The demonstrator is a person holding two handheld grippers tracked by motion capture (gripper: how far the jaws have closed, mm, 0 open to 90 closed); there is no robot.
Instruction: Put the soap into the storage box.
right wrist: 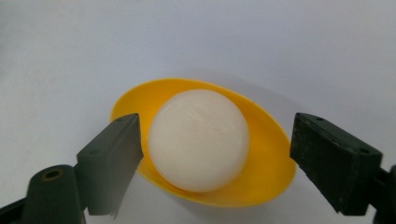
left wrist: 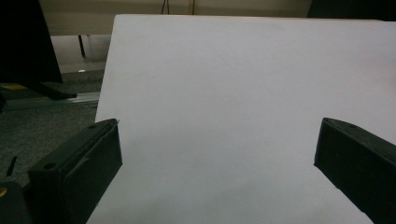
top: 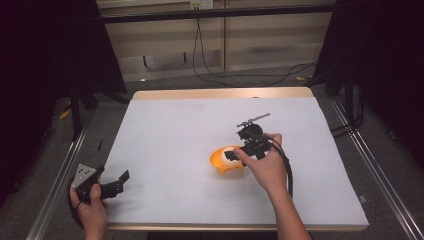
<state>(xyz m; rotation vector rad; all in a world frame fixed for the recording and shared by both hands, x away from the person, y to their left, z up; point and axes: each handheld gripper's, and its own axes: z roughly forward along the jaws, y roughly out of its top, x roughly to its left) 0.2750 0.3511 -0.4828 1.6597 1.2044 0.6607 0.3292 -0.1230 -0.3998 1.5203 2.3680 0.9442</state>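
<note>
An orange-yellow bowl (top: 218,161) (right wrist: 266,154) sits right of the middle of the white table (top: 175,130). In it rests a white ball (top: 233,161) (right wrist: 198,140). My right gripper (top: 231,154) (right wrist: 217,140) is open over the bowl with one jaw on each side of the ball. In the right gripper view the left jaw is almost at the ball and the right jaw stands well off it. My left gripper (top: 121,178) (left wrist: 217,144) is open at the table's front left corner with bare table between its jaws.
The table's left edge (left wrist: 105,93) drops to grey floor with a metal rail (top: 55,185); another rail (top: 380,175) runs along the right side. Black cables (top: 240,75) lie on the floor beyond the wooden far edge (top: 222,93).
</note>
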